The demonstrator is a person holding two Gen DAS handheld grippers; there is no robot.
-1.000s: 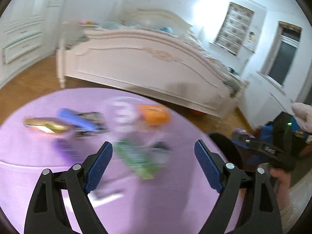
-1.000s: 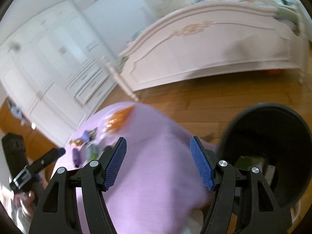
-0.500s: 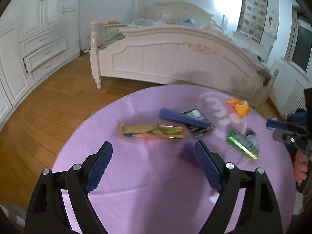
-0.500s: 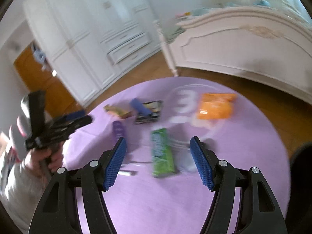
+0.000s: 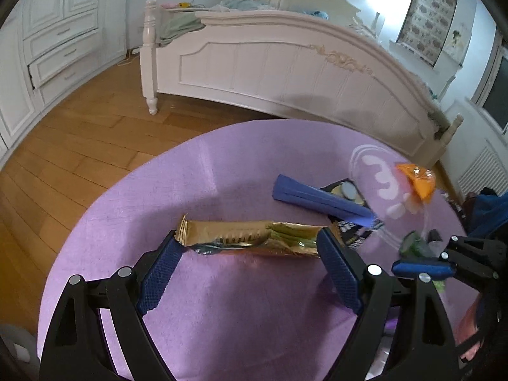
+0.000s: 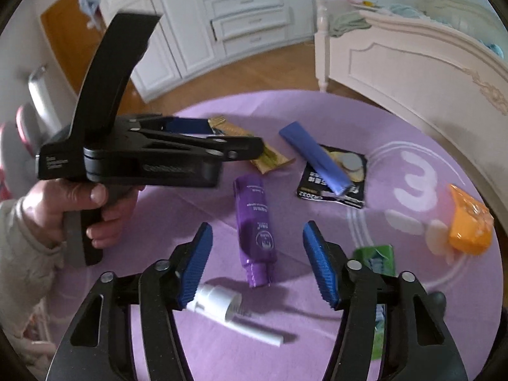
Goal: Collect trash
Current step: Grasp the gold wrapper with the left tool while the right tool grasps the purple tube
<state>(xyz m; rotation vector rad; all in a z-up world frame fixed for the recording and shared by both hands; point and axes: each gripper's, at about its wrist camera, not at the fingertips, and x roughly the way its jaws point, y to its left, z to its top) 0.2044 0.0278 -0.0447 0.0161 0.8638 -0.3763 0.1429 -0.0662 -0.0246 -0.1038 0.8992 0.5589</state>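
Observation:
Several pieces of trash lie on a round purple table top (image 5: 222,174). A gold wrapper (image 5: 250,238) lies between the tips of my left gripper (image 5: 249,254), which is open wide with its pads clear of the wrapper. In the right wrist view a purple tube (image 6: 255,222) lies between the fingers of my right gripper (image 6: 257,254); its jaws are closing and the pads are off the tube. A white pump sprayer (image 6: 222,304) lies under the right gripper's left finger. The left gripper (image 6: 236,135) hovers over the gold wrapper (image 6: 270,158).
A blue wrapper (image 6: 314,155) rests on a black battery card (image 6: 336,174). A green pack (image 6: 377,260) and an orange packet (image 6: 470,222) lie to the right. A white bed (image 5: 285,63) and white drawers (image 6: 247,22) stand beyond wooden floor. A hand (image 6: 79,209) holds the left gripper.
The left view swung left across the table and came down over the gold wrapper. The right view turned from a black bin to the table, over the purple tube, and its jaws narrowed.

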